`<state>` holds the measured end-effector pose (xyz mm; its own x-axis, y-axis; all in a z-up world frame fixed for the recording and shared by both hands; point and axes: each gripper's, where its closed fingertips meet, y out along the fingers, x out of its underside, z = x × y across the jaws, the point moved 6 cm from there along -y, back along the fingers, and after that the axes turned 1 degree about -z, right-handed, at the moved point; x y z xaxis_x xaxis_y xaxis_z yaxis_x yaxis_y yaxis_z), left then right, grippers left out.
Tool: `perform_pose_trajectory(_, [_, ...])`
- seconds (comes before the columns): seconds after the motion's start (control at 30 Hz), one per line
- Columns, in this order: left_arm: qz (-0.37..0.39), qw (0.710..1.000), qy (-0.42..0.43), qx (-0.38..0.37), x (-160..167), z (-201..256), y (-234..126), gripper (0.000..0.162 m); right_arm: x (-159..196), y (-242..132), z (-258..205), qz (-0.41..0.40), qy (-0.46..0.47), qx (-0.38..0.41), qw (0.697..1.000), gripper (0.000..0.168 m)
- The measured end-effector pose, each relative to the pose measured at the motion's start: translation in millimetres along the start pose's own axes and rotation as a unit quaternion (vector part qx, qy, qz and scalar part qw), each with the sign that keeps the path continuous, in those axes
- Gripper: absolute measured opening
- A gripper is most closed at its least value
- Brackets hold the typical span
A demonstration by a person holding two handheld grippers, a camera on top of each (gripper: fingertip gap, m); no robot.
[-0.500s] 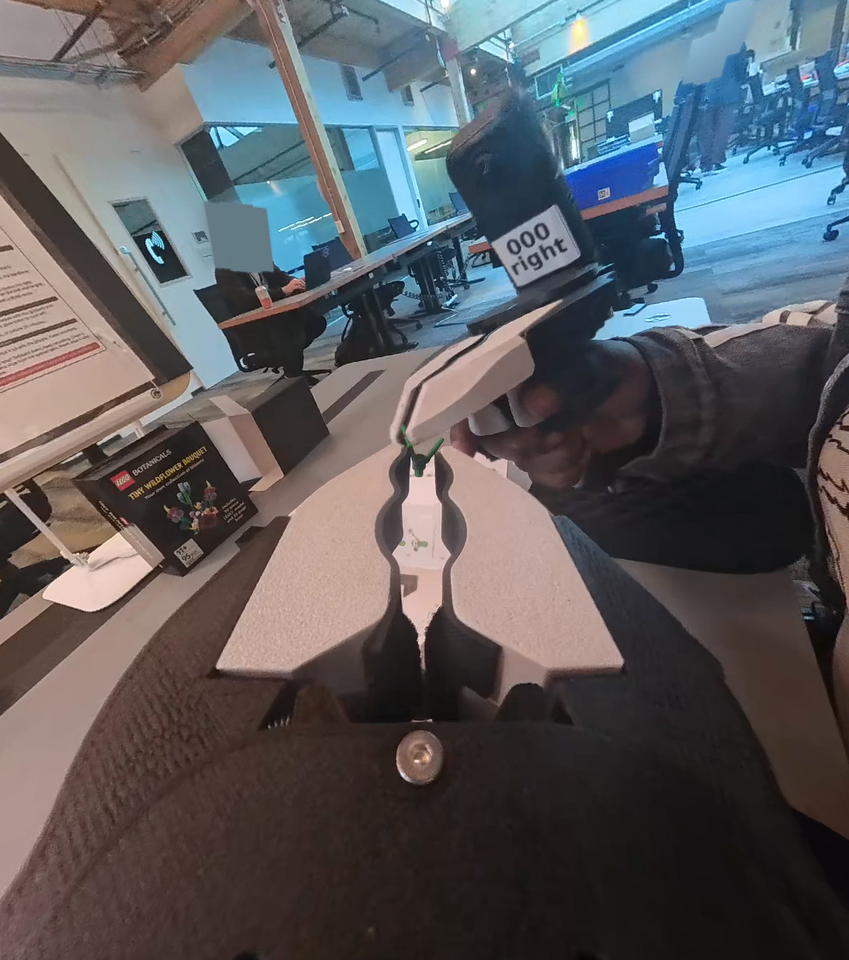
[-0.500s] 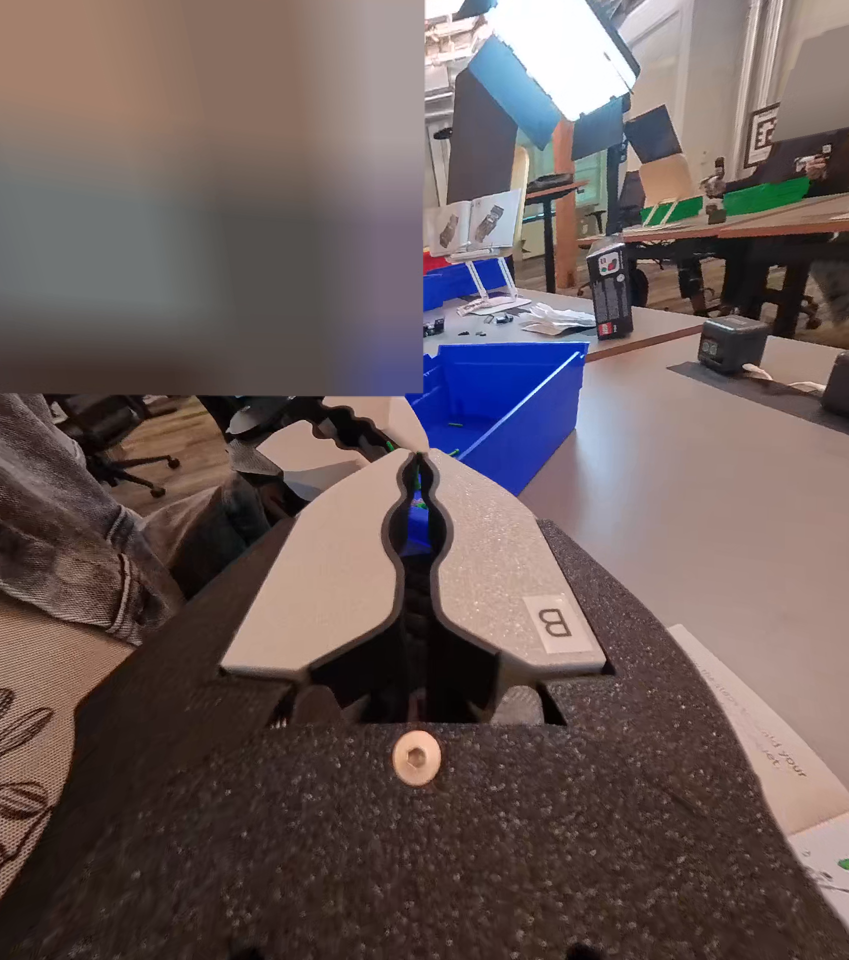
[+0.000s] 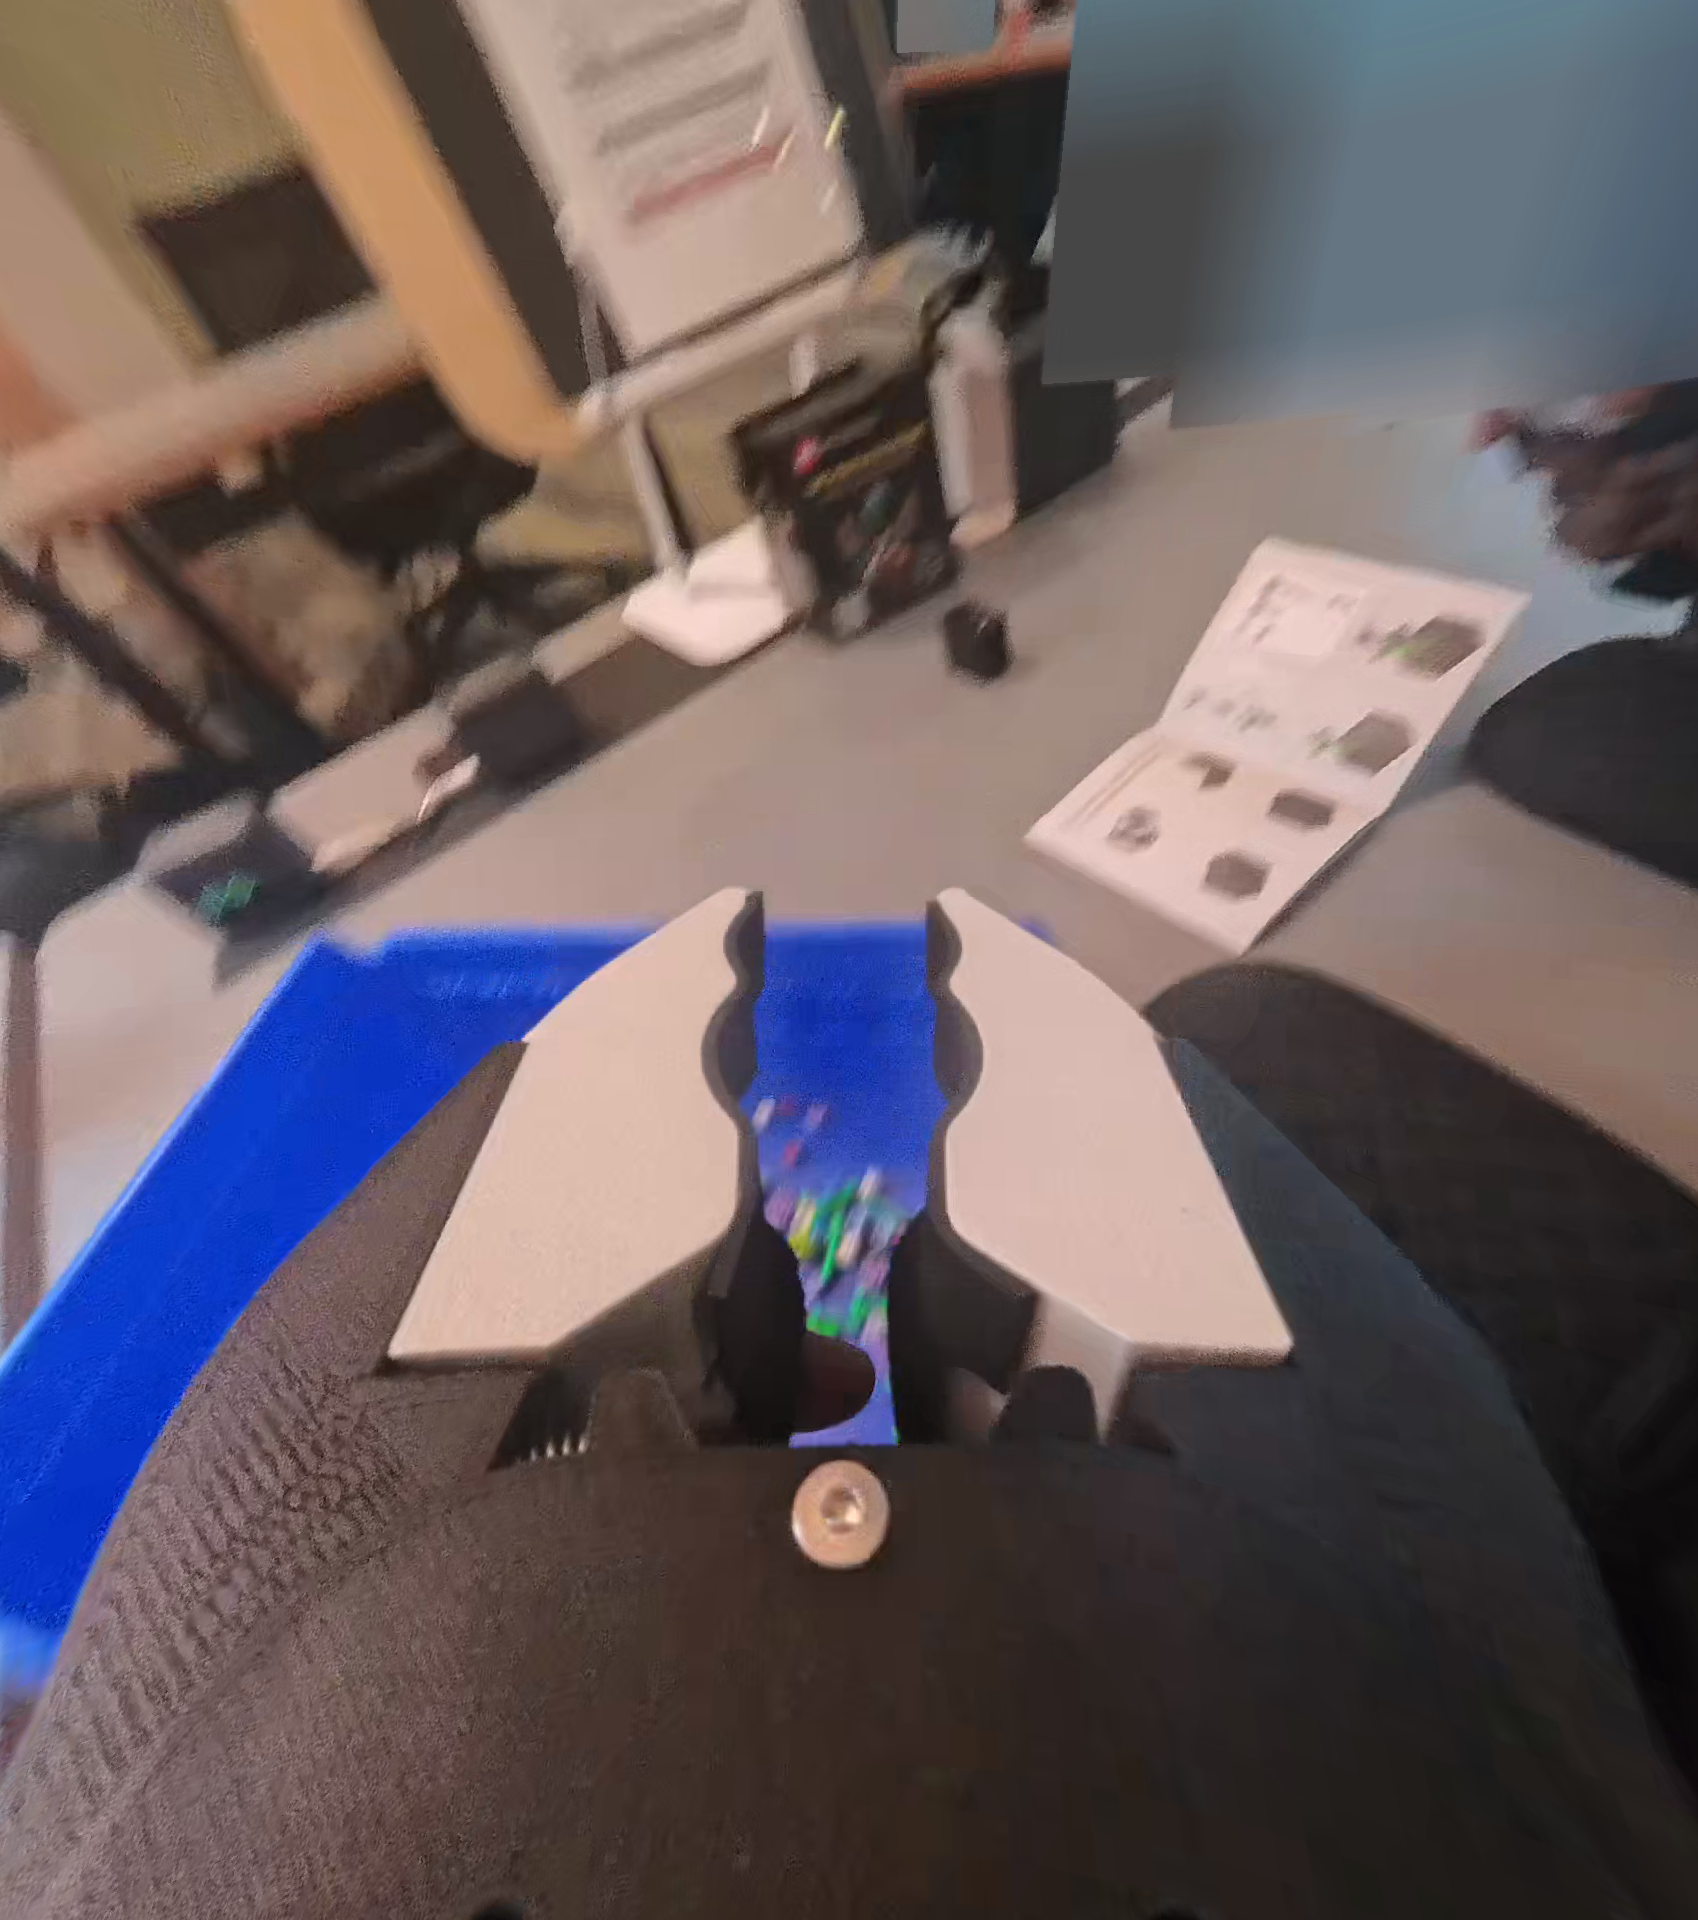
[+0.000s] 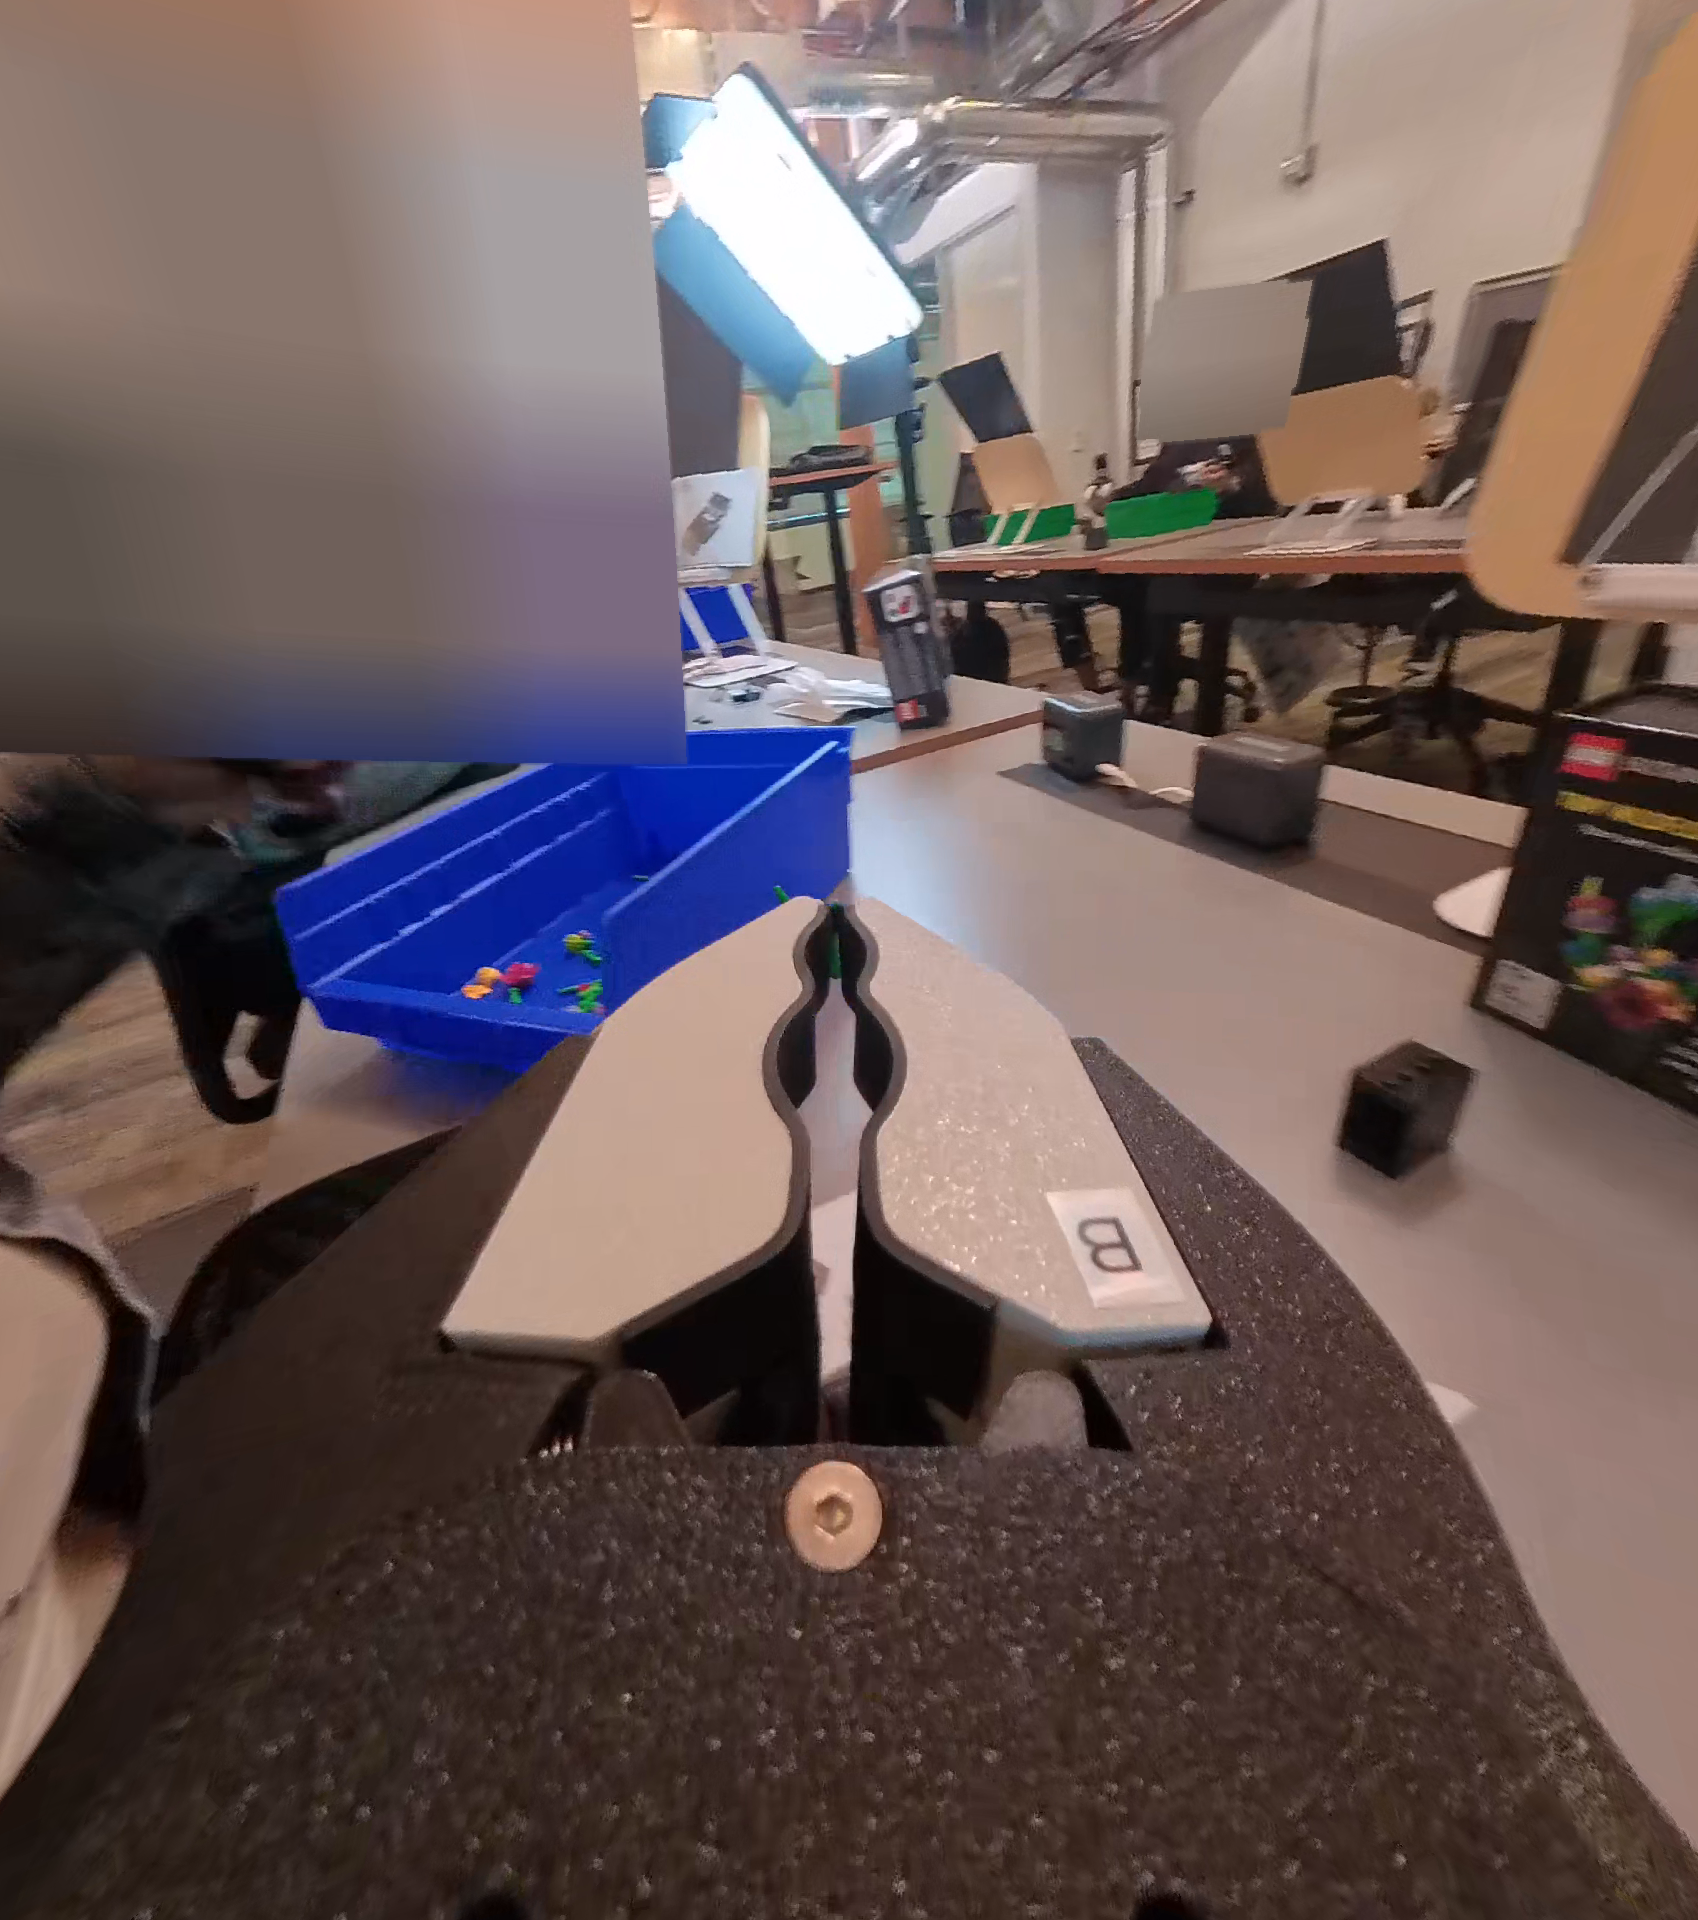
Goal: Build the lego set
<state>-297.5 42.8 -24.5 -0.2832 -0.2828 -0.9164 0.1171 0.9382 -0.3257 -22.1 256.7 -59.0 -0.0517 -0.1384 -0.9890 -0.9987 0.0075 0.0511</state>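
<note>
My left gripper (image 3: 843,925) hangs with fingers spread over the blue bin (image 3: 201,1195), where small coloured lego pieces (image 3: 829,1226) lie blurred. To its right, an open booklet (image 3: 1271,748) rests on the grey table (image 3: 824,810). My right gripper (image 4: 832,906) pinches a thin green stem (image 4: 834,940) at its tips, near the bin (image 4: 564,883) and a black cube (image 4: 1404,1107).

Bare table (image 4: 1188,997) beside blue bin (image 4: 720,821)
</note>
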Motion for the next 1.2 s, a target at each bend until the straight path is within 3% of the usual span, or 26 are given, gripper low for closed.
perform_pose_trajectory(0.07, [-0.084, 0.996, -0.012, -0.019, 18.8, -24.2, -13.2, 0.034, -0.9, -8.0, 12.0, 0.009, -0.011, 0.019, 1.000, 0.000])
perform_pose_trajectory(0.13, [-0.181, 0.983, 0.016, 0.035, 43.1, -31.9, -12.4, 0.034, -3.2, -13.7, 19.8, 0.021, -0.020, 0.027, 0.999, 0.000])
perform_pose_trajectory(0.23, [-0.355, 0.923, 0.041, 0.139, 79.1, -34.3, -1.2, 0.029, -4.1, -18.2, 27.0, 0.028, -0.027, 0.036, 0.999, 0.000])
perform_pose_trajectory(0.3, [-0.416, 0.892, 0.074, 0.161, 91.3, -42.0, 8.5, 0.027, -1.6, -19.0, 28.9, 0.026, -0.026, 0.036, 0.999, 0.000])
perform_pose_trajectory(0.43, [-0.464, 0.863, 0.115, 0.166, 97.2, -55.6, 32.4, 0.021, 4.3, -17.6, 29.3, 0.028, -0.021, 0.025, 0.999, 0.000])
perform_pose_trajectory(0.57, [-0.518, 0.835, 0.076, 0.169, 115.3, -56.6, 48.6, 0.005, 3.7, -20.8, 28.9, 0.042, -0.034, 0.027, 0.998, 0.000])
perform_pose_trajectory(0.77, [-0.568, 0.808, 0.073, 0.138, 137.5, -63.0, 54.1, 0.004, 4.0, -25.9, 33.6, 0.050, -0.027, 0.034, 0.998, 0.000])
perform_pose_trajectory(1.2, [-0.586, 0.797, 0.048, 0.138, 146.5, -60.8, 56.8, 0.010, 11.0, -27.8, 39.6, 0.041, -0.004, 0.034, 0.999, 0.000])
